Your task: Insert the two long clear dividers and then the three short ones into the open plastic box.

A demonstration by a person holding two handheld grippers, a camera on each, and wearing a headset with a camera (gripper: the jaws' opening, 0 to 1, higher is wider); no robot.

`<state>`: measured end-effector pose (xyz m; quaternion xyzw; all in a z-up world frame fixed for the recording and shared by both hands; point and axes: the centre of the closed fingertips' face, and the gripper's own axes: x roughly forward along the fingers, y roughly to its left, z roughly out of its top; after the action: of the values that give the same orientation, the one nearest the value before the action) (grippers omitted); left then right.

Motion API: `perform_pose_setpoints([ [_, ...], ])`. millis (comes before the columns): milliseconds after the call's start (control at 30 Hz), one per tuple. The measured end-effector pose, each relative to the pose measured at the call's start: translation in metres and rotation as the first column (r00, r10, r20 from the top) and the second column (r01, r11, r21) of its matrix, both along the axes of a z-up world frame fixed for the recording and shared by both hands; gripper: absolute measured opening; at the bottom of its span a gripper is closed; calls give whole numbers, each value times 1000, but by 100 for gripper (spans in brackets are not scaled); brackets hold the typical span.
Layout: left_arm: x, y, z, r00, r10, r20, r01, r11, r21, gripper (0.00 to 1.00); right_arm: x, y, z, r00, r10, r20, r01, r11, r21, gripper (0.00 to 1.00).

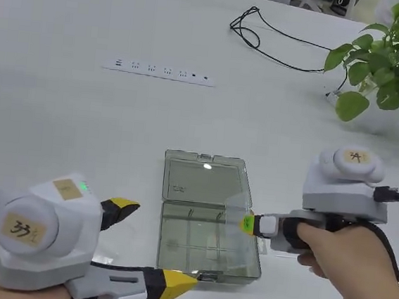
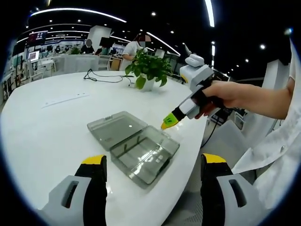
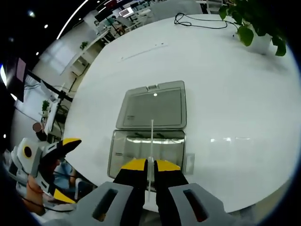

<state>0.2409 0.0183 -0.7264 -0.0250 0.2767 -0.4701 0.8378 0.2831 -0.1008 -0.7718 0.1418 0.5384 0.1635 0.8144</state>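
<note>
Between the shut fingers of the right gripper (image 3: 151,165) stands one clear divider (image 3: 151,136), seen edge-on as a thin pale line running forward from the fingertips over the open box (image 1: 176,245). In the head view this divider is nearly invisible against the tray. Faint lines cross the tray floor beyond the fingertips, but how many dividers already sit there cannot be told. One small clear piece (image 3: 189,162) lies on the table just right of the right gripper's fingers; its kind is unclear. The one lid (image 1: 204,177) lies flat, farther out. The left gripper (image 1: 153,244) is partly cut off by the frame's edge, its two yellow-tipped fingers spread wide and holding nothing, the box ahead of them.
</note>
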Motion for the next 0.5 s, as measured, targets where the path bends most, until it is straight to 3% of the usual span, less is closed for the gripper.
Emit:
perform_pose_setpoints([
  [333,1,-3,-3,1000,-8,-10,8,1000,-12,82,-5,0,-15,998,0,-66,-1,1000,-8,6],
  [500,1,-4,-2,1000,-8,-11,8,1000,-17,82,-5,0,-18,997,-2,-77,1,1000,-11,6],
])
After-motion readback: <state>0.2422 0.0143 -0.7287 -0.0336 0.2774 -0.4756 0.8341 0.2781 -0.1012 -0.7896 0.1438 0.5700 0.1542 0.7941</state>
